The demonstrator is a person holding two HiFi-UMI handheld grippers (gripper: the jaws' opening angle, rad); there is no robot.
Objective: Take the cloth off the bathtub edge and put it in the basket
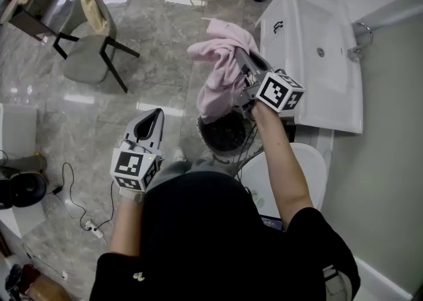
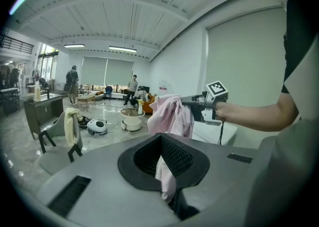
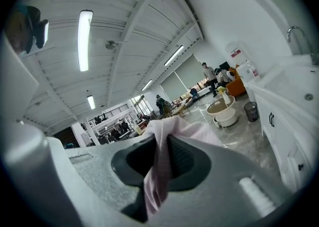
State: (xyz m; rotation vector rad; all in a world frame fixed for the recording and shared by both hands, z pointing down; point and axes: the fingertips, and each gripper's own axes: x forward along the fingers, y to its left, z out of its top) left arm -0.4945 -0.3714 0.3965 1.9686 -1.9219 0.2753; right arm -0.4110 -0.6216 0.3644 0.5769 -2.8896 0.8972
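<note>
A pink cloth (image 1: 221, 71) hangs in the air from my right gripper (image 1: 240, 53), which is shut on its upper part. Its lower end dangles just over a dark mesh basket (image 1: 201, 131) on the floor. In the right gripper view the cloth (image 3: 164, 146) is pinched between the jaws of the right gripper (image 3: 160, 143). My left gripper (image 1: 157, 114) stays left of the basket, shut with nothing in it. The left gripper view shows the cloth (image 2: 172, 113) beyond the left gripper (image 2: 162, 140). The white bathtub (image 1: 330, 88) lies at the right.
A grey chair (image 1: 92, 51) with a yellow cloth over its back stands at the upper left. A power strip and its cable (image 1: 82, 217) lie on the marble floor at the left. A white round fixture (image 1: 314, 164) sits beside the basket, below the tub.
</note>
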